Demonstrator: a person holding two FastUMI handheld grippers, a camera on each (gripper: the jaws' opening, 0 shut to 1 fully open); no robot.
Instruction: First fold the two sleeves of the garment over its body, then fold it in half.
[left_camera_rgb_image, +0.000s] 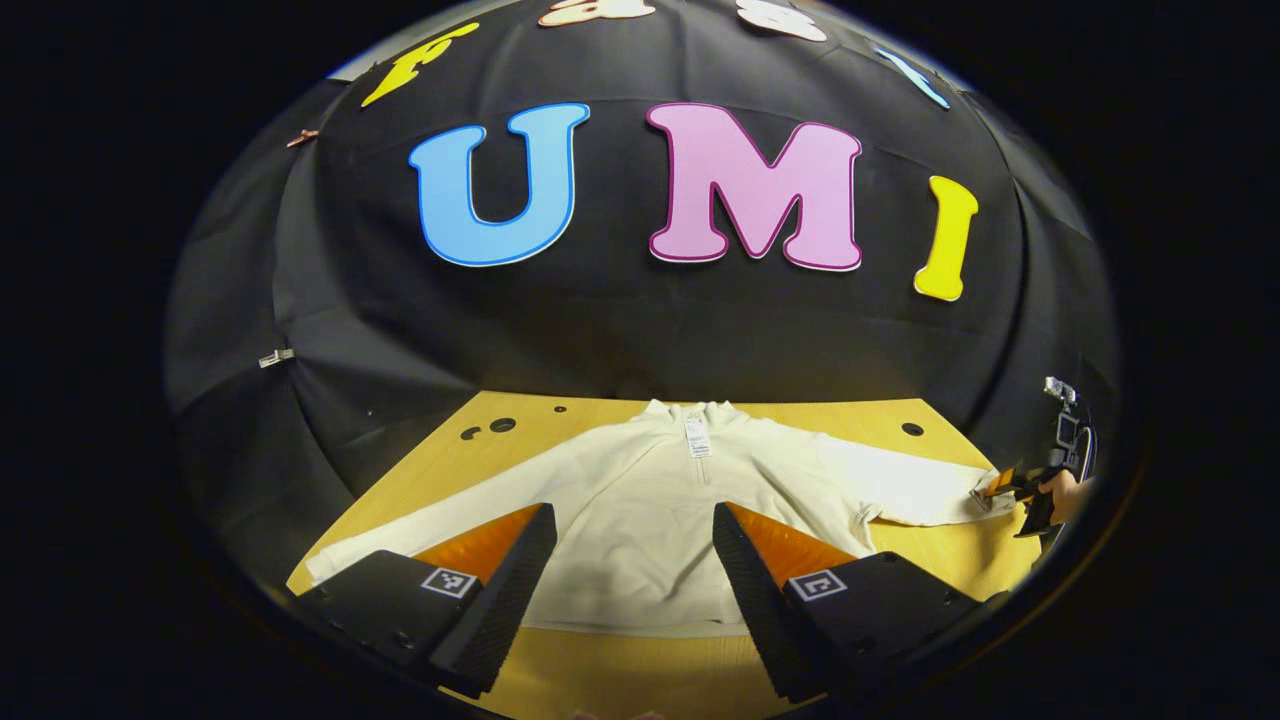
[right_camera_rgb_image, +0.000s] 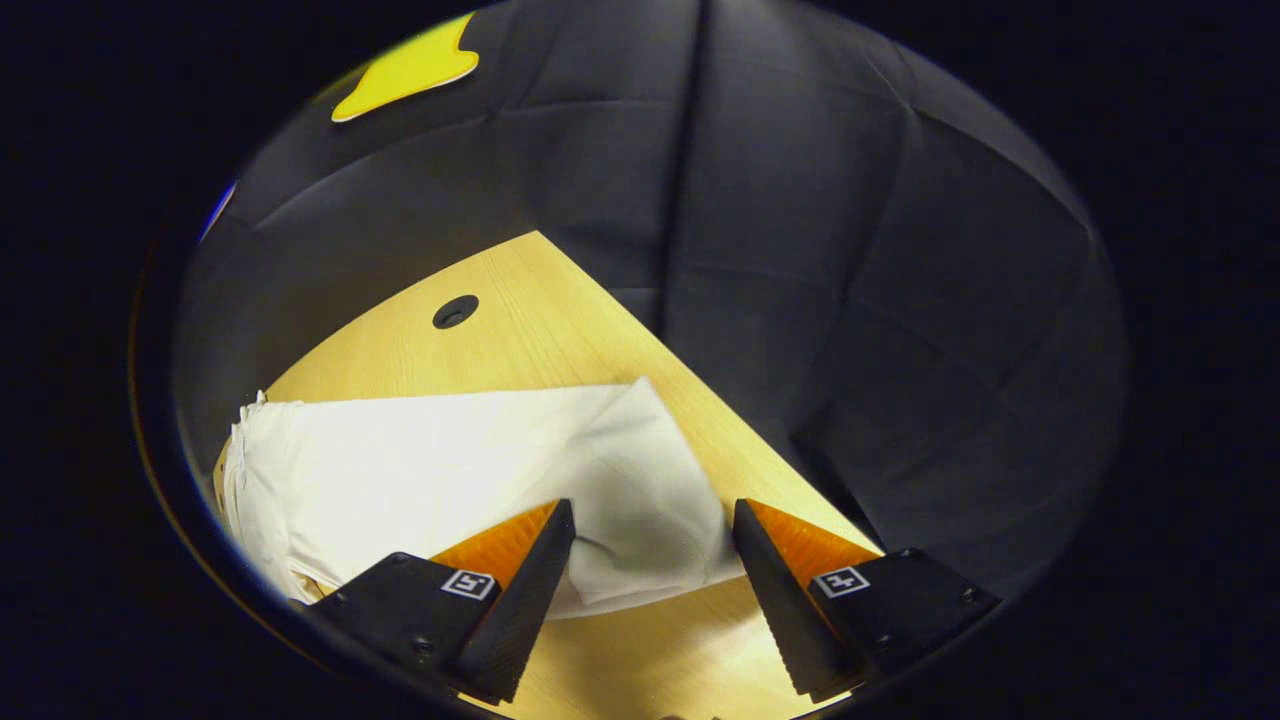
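In the left gripper view, a cream-white garment (left_camera_rgb_image: 650, 510) lies flat on a yellow wooden table (left_camera_rgb_image: 880, 415) in the lower middle of the frame, its collar toward the black cloth wall (left_camera_rgb_image: 640, 330) at the back and both sleeves spread outward. The left sleeve (left_camera_rgb_image: 430, 520) runs down toward the lower left of the frame; the right sleeve (left_camera_rgb_image: 900, 485) runs toward the right edge. A small tag (left_camera_rgb_image: 697, 437) sits at the neckline, too small to make out. The left gripper (left_camera_rgb_image: 634, 560) hangs above the garment's lower body with its two fingers spread wide apart and nothing between them; the fingers cover part of the hem. At the far right edge of this view, the right gripper (left_camera_rgb_image: 1010, 490) and a bit of the hand (left_camera_rgb_image: 1062, 492) holding it appear small and distorted at the end of the right sleeve; whether they touch the cloth there is hard to tell. In the right gripper view, that gripper's fingers are also spread apart, with the sleeve's cuff end lying between and just ahead of them on the table, not pinched. The sleeve stretches toward the left of that frame, where it is cut off at the edge. A dark round hole (right_camera_rgb_image: 455, 311) shows in the tabletop at upper left. No containers are on the table.
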